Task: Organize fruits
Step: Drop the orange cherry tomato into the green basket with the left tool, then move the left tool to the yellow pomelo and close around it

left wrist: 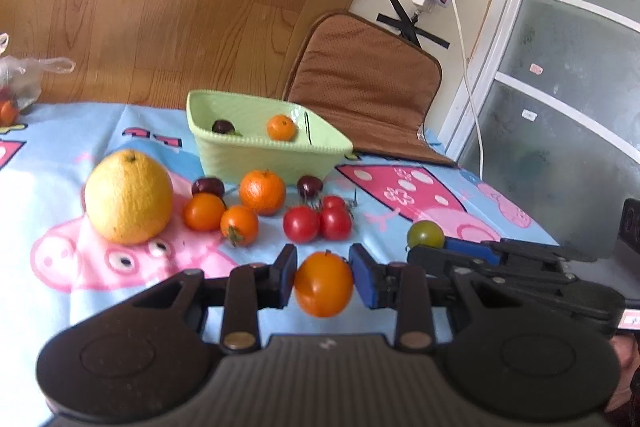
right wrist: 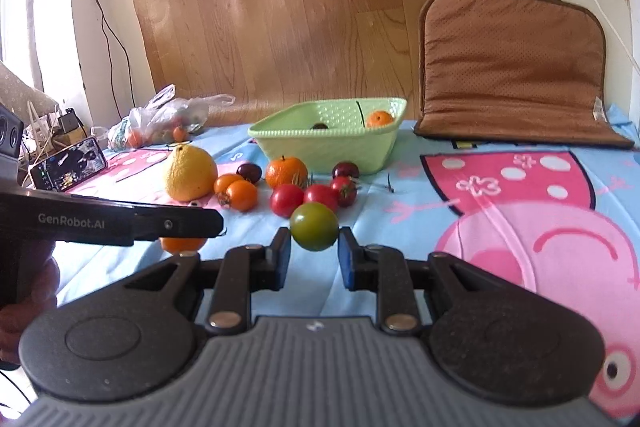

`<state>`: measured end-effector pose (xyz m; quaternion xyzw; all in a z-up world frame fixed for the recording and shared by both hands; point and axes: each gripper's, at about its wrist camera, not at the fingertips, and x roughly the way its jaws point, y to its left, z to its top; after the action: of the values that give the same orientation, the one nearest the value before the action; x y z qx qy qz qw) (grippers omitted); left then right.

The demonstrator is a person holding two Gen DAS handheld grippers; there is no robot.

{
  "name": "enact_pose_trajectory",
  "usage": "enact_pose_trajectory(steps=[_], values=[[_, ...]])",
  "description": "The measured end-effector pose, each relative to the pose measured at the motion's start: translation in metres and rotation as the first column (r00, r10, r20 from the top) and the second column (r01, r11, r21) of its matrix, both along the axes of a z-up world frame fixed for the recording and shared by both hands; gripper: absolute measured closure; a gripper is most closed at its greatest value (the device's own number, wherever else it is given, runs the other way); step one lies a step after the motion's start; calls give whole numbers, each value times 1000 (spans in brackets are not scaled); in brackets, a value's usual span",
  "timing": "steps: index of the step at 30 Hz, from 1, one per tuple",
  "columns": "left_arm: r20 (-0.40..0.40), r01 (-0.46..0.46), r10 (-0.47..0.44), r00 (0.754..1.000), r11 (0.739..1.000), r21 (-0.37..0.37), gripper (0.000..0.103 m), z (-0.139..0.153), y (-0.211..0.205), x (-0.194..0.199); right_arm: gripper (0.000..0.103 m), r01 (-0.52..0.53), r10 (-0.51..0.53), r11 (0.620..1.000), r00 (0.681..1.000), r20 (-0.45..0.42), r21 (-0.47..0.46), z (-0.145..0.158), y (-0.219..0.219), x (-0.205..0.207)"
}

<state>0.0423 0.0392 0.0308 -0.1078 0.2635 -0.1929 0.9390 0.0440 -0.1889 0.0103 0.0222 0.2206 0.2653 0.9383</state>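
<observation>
The left gripper [left wrist: 323, 277] jaws clamp a glossy orange tomato [left wrist: 324, 285] at lower centre; the right gripper [right wrist: 314, 253] jaws clamp a smooth green tomato [right wrist: 314, 226]. Beyond them a ribbed, dimpled green plastic basket [right wrist: 320, 147] holds a mandarin [right wrist: 379, 118] and a half-hidden dark cherry [right wrist: 319, 125]. "GenRobot.AI" reads on the left gripper's side. A crinkled bag's [right wrist: 168, 117] contents are unclear.

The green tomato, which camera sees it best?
The right wrist view: the green tomato sits big and whole between the right gripper's pads. The left wrist view shows it small, partly hidden behind that gripper.
</observation>
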Motion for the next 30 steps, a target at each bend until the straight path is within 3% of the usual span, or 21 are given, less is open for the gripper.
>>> enact_pose_trajectory(steps=[7, 11, 19, 20, 22, 26, 30], values=[[42, -41, 41, 998, 999, 1, 73, 34, 10, 65, 75, -5, 3, 1000, 996, 94, 21, 30, 14, 55], [-5, -55, 55, 998, 998, -2, 73, 32, 12, 113, 75, -10, 10, 1000, 993, 121, -2, 31, 31, 91], [-126, -103, 106, 986, 994, 26, 73, 9, 12, 181, 74, -5, 11, 998, 996, 83, -69, 8, 53, 146], [-130, -113, 116, 985, 993, 31, 72, 7, 11, 184, 73, -2, 6, 998, 997, 78, -57, 6, 52, 149], [-129, -114, 118, 985, 993, 34, 68, 5, 9, 186, 57, 4, -1, 999, 997, 74, -37, 2, 49, 150], [-108, -131, 133, 985, 991, 21, 64, 15, 13, 178, 56, 15, -15, 1000, 994, 106, -1, 5, 39, 143], [-24, -181, 180, 983, 983, -33, 64, 37, 38, 139, 57, 13, -21, 998, 991, 130, 64, 13, 28, 135]])
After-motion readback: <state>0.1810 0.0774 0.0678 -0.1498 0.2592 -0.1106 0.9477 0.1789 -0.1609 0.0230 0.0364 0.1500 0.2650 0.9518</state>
